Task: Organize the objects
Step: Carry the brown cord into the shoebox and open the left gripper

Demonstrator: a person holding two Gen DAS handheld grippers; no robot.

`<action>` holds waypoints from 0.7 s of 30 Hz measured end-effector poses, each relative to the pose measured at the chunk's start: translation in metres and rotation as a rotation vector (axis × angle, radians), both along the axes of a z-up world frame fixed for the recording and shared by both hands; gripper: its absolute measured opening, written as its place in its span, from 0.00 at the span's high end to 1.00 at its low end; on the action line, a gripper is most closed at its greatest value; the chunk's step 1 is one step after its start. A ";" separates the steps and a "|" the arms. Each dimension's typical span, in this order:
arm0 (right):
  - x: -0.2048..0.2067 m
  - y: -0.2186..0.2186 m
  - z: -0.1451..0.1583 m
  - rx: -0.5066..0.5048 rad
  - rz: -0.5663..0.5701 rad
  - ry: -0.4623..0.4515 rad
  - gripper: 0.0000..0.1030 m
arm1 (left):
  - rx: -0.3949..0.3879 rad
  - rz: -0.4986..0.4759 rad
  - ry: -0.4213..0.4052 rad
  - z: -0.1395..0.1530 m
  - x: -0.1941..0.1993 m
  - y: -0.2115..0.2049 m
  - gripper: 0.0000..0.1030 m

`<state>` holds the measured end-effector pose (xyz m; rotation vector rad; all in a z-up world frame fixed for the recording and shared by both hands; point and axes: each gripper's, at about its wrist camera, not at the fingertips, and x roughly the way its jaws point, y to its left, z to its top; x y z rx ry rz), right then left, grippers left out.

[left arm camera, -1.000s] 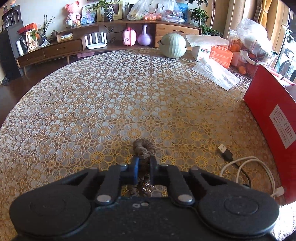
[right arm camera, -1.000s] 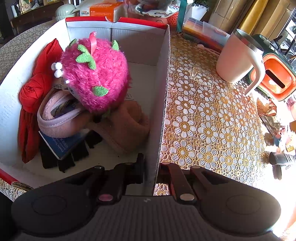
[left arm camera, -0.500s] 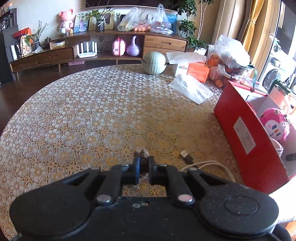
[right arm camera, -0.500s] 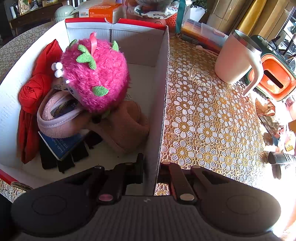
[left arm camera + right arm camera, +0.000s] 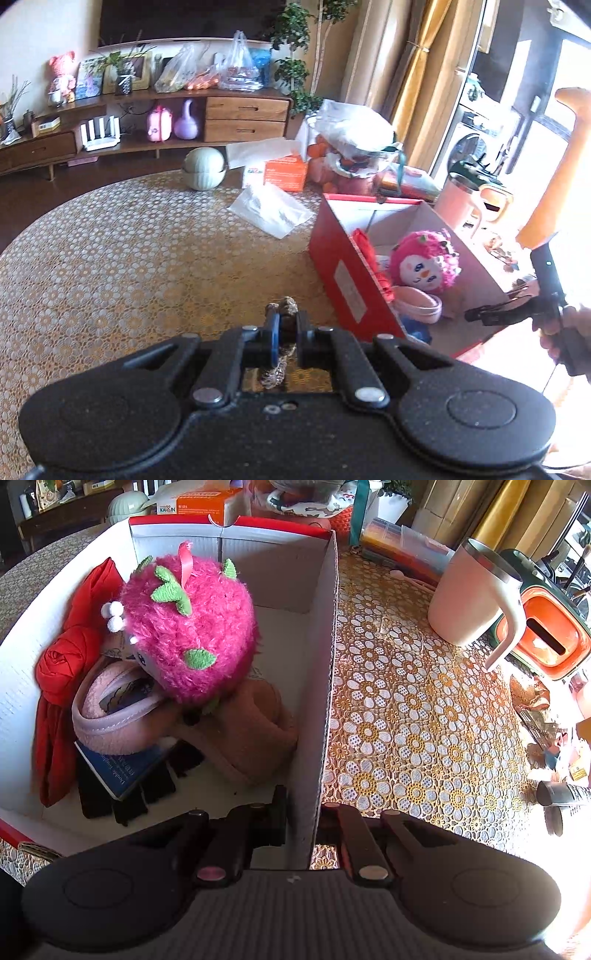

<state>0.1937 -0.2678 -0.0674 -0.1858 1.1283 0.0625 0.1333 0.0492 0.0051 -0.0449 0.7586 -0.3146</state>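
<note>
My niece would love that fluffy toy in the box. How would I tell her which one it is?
Find the red cardboard box with white inside walls on the lace-covered table. The fuzzy pink plush toy sits on top of the pile inside. Only it has shaggy pink fur with green felt leaves; the red cloth beside it is smooth.

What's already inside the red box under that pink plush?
Under the pink plush in the red box: a pink slipper, a brown slipper, a blue booklet, black items, red cloth beside. Anything beneath them is hidden.
</note>
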 end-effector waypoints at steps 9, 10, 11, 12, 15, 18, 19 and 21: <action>0.002 0.000 -0.002 0.009 -0.010 0.007 0.92 | 0.013 -0.211 -0.032 0.019 0.001 -0.067 0.94; 0.002 0.000 -0.001 0.012 -0.010 0.009 0.92 | 0.013 -0.236 -0.033 0.020 0.001 -0.076 0.94; 0.000 0.000 -0.001 0.018 -0.011 0.011 0.92 | 0.012 -0.257 -0.034 0.020 0.002 -0.084 0.94; 0.000 -0.001 -0.002 0.023 -0.012 0.013 0.92 | 0.013 -0.277 -0.035 0.020 0.003 -0.092 0.94; -0.001 -0.002 -0.002 0.037 -0.016 0.015 0.92 | 0.025 -0.337 -0.049 0.018 0.007 -0.115 0.94; -0.003 -0.004 0.000 0.047 -0.017 0.012 0.92 | 0.040 -0.380 -0.055 0.010 0.014 -0.137 0.94; -0.003 -0.004 0.001 0.051 -0.016 0.011 0.92 | 0.044 -0.390 -0.049 0.006 0.018 -0.144 0.94; -0.005 -0.006 0.003 0.060 -0.015 0.009 0.92 | 0.048 -0.402 -0.033 -0.002 0.024 -0.154 0.94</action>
